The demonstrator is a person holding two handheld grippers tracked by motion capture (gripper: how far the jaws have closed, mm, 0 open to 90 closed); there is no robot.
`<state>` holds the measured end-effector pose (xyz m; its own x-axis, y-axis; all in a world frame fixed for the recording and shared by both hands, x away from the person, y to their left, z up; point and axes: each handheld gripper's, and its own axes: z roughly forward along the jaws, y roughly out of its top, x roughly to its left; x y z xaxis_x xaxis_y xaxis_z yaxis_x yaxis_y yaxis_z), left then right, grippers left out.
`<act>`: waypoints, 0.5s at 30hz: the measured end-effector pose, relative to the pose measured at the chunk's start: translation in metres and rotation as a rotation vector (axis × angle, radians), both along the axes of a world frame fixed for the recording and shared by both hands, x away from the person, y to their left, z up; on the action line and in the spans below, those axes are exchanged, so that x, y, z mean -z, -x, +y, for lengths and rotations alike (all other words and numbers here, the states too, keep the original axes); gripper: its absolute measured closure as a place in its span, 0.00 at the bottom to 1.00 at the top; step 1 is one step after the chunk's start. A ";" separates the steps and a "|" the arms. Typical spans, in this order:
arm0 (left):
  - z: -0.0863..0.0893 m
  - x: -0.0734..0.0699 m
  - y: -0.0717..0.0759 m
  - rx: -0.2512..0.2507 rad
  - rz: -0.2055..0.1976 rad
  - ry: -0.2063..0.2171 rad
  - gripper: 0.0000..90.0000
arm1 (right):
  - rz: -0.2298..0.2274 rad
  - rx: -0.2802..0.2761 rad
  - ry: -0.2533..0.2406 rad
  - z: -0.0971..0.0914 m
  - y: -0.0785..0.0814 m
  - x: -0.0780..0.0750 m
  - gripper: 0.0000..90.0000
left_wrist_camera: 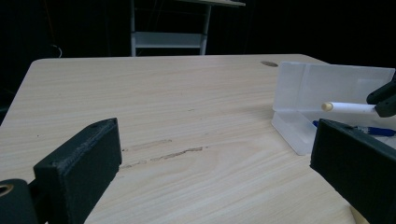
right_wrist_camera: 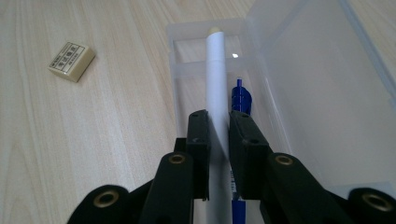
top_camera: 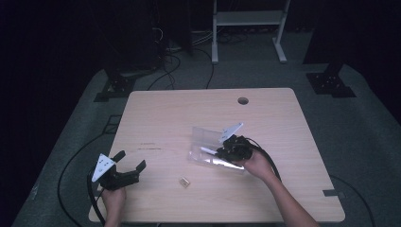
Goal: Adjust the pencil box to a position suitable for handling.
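Note:
A clear plastic pencil case (top_camera: 204, 137) lies open in the middle of the table, lid up; its wall (left_wrist_camera: 299, 86) and lid (right_wrist_camera: 322, 79) also show. My right gripper (top_camera: 221, 152) (right_wrist_camera: 219, 116) is shut on a white pen (right_wrist_camera: 215, 84) (left_wrist_camera: 350, 107), holding it lengthwise just above the case's tray. A blue pen (right_wrist_camera: 241, 99) (left_wrist_camera: 369, 130) lies in the tray beside it. My left gripper (top_camera: 131, 160) rests at the table's front left, its jaws wide apart with nothing between them; its left finger (left_wrist_camera: 79, 168) shows near.
A small cream eraser (top_camera: 184, 182) (right_wrist_camera: 71, 61) lies on the wooden table (top_camera: 165, 113) between the two hands. A round cable hole (top_camera: 243, 100) is near the far edge. Cables and a white rack leg (top_camera: 215, 33) lie on the floor beyond.

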<state>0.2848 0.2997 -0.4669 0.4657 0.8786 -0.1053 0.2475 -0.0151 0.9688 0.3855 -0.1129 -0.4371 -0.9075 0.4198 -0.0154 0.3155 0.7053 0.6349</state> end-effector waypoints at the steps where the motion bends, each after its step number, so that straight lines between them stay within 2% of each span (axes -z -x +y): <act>1: 0.000 0.000 0.000 0.000 -0.001 -0.002 0.01 | 0.003 -0.002 0.000 0.000 0.000 0.001 0.87; 7: 0.001 0.000 -0.001 0.001 -0.002 -0.001 0.01 | 0.014 -0.005 0.018 0.002 -0.003 0.006 0.87; 11: 0.001 -0.001 0.000 -0.001 -0.005 0.001 0.01 | 0.041 -0.002 0.027 0.005 -0.003 0.011 0.87; 15: 0.002 -0.001 0.000 -0.002 -0.004 -0.002 0.01 | 0.040 -0.016 0.044 0.005 -0.002 0.016 0.87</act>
<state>0.2847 0.3015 -0.4663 0.4647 0.8796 -0.1021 0.2439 -0.0163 0.9697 0.3878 -0.1077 -0.4532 -0.9142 0.4052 0.0027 0.3287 0.7375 0.5899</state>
